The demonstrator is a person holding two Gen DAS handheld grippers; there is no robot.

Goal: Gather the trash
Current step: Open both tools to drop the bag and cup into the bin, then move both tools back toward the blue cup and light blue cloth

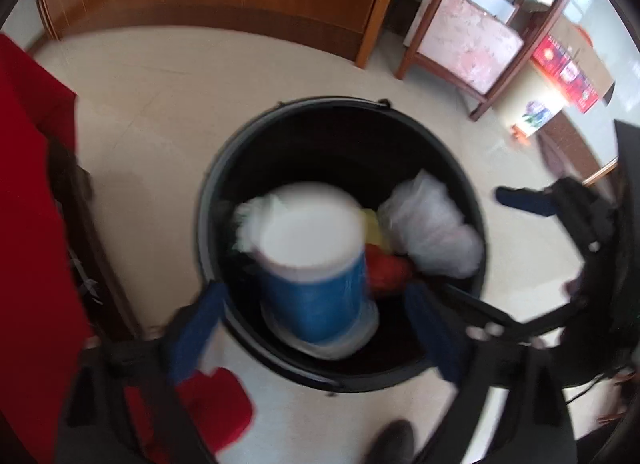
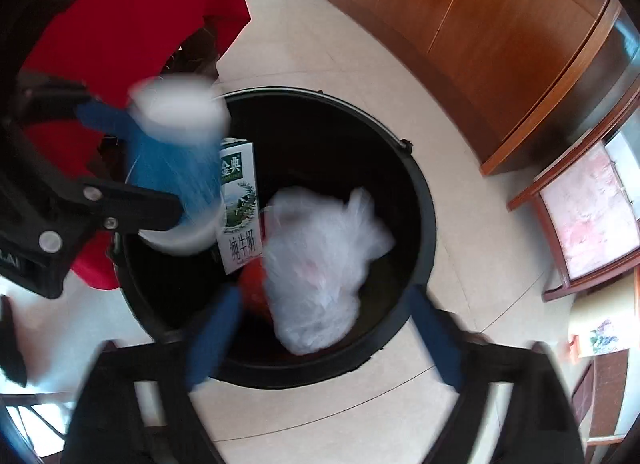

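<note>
A black round trash bin (image 1: pixel 224 168) stands on the pale floor; it also shows in the right wrist view (image 2: pixel 424 200). A blue and white cup (image 1: pixel 316 264) hangs blurred over the bin between the wide-apart fingers of my left gripper (image 1: pixel 316 324), touching neither finger; the right wrist view shows the cup (image 2: pixel 176 172) beside that gripper's finger. In the bin lie a white plastic bag (image 2: pixel 324 264), a green milk carton (image 2: pixel 238 200) and something red (image 2: pixel 252 288). My right gripper (image 2: pixel 324 328) is open and empty over the bin's near rim.
A red cloth (image 1: pixel 28 168) hangs over furniture at the left. A wooden cabinet (image 2: pixel 500 36) runs along the back. A wooden chair (image 1: pixel 468 36) stands at the right, with a red box (image 1: pixel 568 72) beyond it.
</note>
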